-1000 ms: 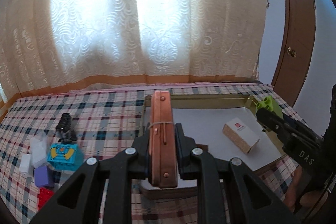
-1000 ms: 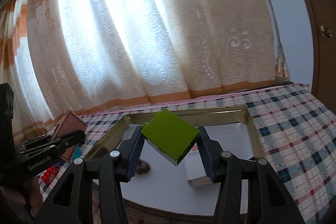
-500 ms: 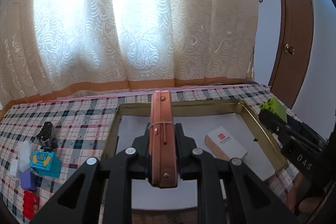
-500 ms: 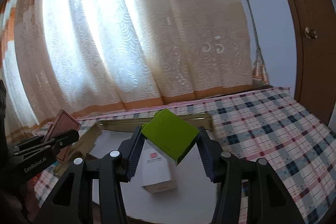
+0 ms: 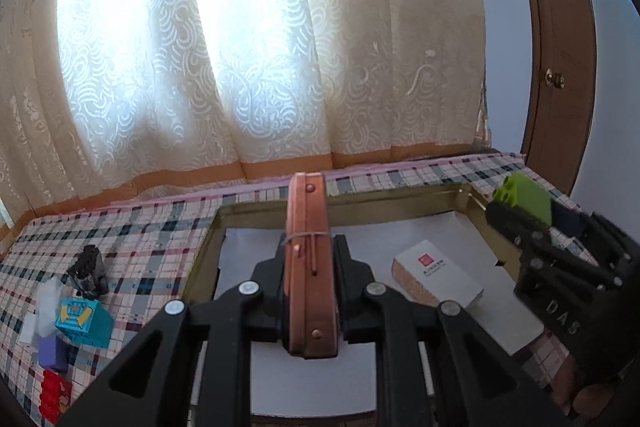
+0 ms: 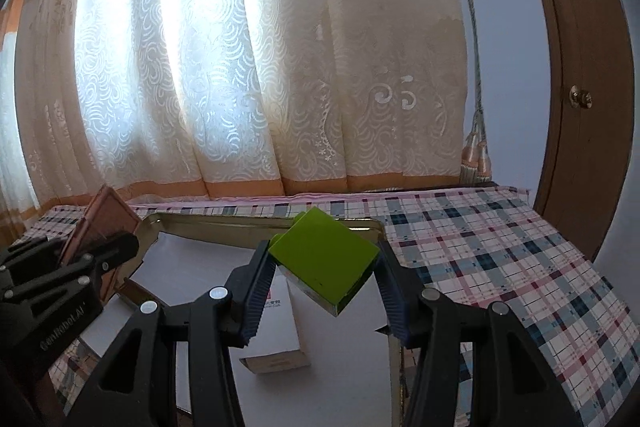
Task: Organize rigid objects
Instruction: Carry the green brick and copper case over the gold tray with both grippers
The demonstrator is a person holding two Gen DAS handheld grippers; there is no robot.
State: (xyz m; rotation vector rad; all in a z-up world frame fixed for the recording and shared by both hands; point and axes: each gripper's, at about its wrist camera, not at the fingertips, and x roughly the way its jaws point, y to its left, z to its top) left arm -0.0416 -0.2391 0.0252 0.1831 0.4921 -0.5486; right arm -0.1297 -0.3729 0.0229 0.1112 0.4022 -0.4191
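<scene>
Plaid-covered surface (image 5: 152, 239): gold-rimmed tray (image 5: 400, 205) at its right portion, a white box (image 5: 436, 277) lying inside.

Left gripper (image 5: 308, 279): jaws pinching a copper-coloured flat case (image 5: 308, 267) edge-up above the tray's near-left part.

Right gripper (image 6: 324, 287): jaws clamping a green block (image 6: 324, 261) corner-down over the white box.

Recommended: lower each piece onto bare liner, clear of the box, before releasing.

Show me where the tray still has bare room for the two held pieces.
Bare white liner lies between the tray's far wall and the white box, and left of the box under the copper case. The toy pile on the plaid cloth is crowded.
</scene>
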